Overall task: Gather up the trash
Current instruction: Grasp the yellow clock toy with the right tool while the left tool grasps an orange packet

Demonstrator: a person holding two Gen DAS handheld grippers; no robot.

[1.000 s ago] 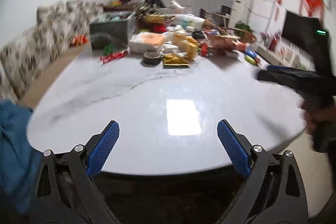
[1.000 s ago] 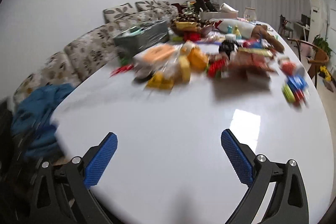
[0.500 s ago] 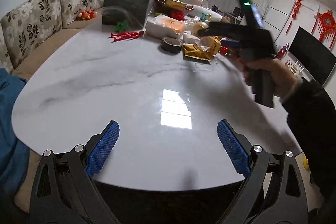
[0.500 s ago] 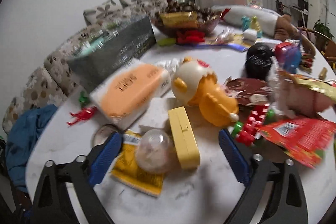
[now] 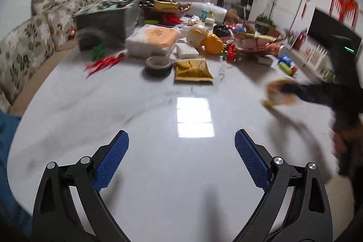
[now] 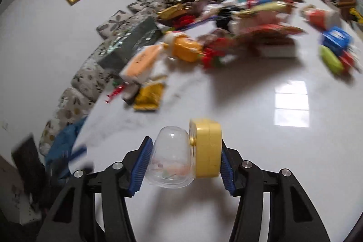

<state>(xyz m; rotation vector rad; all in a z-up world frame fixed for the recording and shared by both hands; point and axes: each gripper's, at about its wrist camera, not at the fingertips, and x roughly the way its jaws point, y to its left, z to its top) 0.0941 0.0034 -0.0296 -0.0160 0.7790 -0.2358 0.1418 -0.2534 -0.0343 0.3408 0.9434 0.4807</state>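
My right gripper is shut on a clear plastic cup and a yellow box, pressed side by side between the pads above the white table. In the left wrist view the right gripper is a dark blur at the right, carrying something yellow. My left gripper is open and empty over the near table edge. A yellow snack packet and a tape roll lie mid-table.
A clutter of toys, packets, a tissue pack and a dark box fills the far half of the table. A floral sofa runs along the left. Blue cloth lies at the near left.
My right gripper closed on the clear cup and yellow box in the clutter and pulled back toward the near right of the table. My left gripper stayed open.
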